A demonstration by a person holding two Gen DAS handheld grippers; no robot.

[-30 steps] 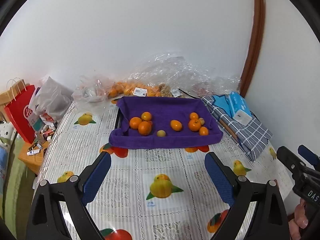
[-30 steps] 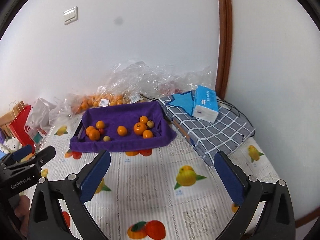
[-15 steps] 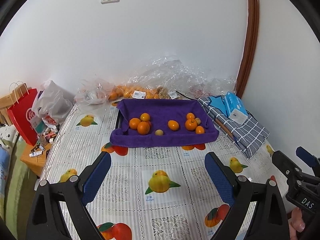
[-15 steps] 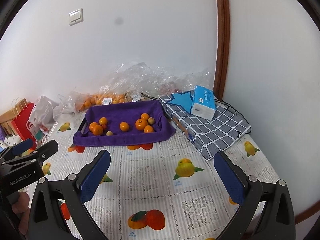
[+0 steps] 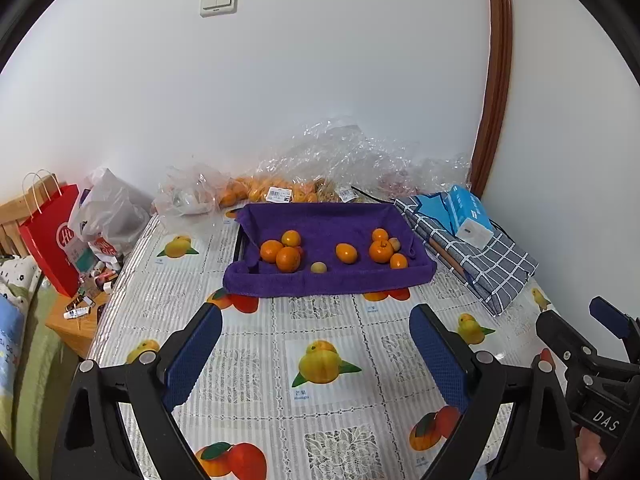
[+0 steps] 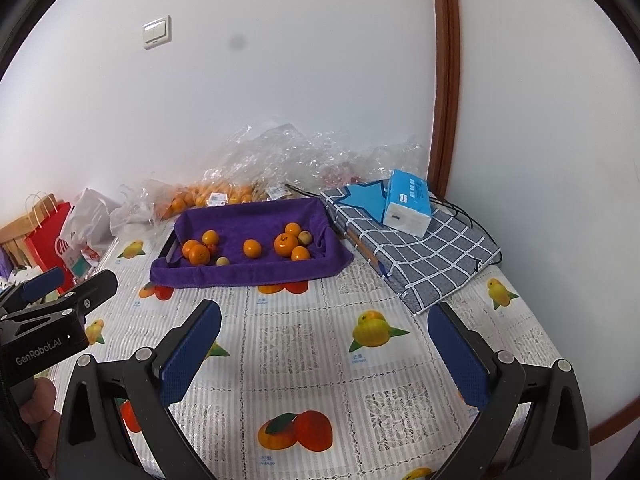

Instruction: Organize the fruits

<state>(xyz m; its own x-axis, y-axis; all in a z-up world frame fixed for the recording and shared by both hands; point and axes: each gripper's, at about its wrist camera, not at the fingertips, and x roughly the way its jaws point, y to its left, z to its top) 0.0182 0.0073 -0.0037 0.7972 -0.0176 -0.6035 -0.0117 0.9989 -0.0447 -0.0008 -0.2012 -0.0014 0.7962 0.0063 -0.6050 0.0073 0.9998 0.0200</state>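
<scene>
A tray lined with a purple towel (image 5: pixel 320 284) (image 6: pixel 248 272) sits at the far middle of the table. Several oranges lie in it: a cluster at the left (image 5: pixel 287 258) (image 6: pixel 198 252), one in the middle (image 5: pixel 346 253) (image 6: pixel 252 248), a group at the right (image 5: pixel 381 251) (image 6: pixel 286 243). A small pale fruit (image 5: pixel 319 267) (image 6: pixel 222 261) lies near the front. My left gripper (image 5: pixel 316 352) is open and empty, well short of the tray. My right gripper (image 6: pixel 324 354) is open and empty too.
The table has a fruit-print cloth (image 5: pixel 320 400). Clear plastic bags with more oranges (image 5: pixel 256 190) lie behind the tray. A checked bag (image 6: pixel 420 256) with a blue tissue box (image 6: pixel 408 204) lies to the right. A red paper bag (image 5: pixel 52 236) stands off the left edge.
Both grippers have pulled back and risen a little, so the tray looks smaller and farther. Both stay open. Nothing on the table has moved.
</scene>
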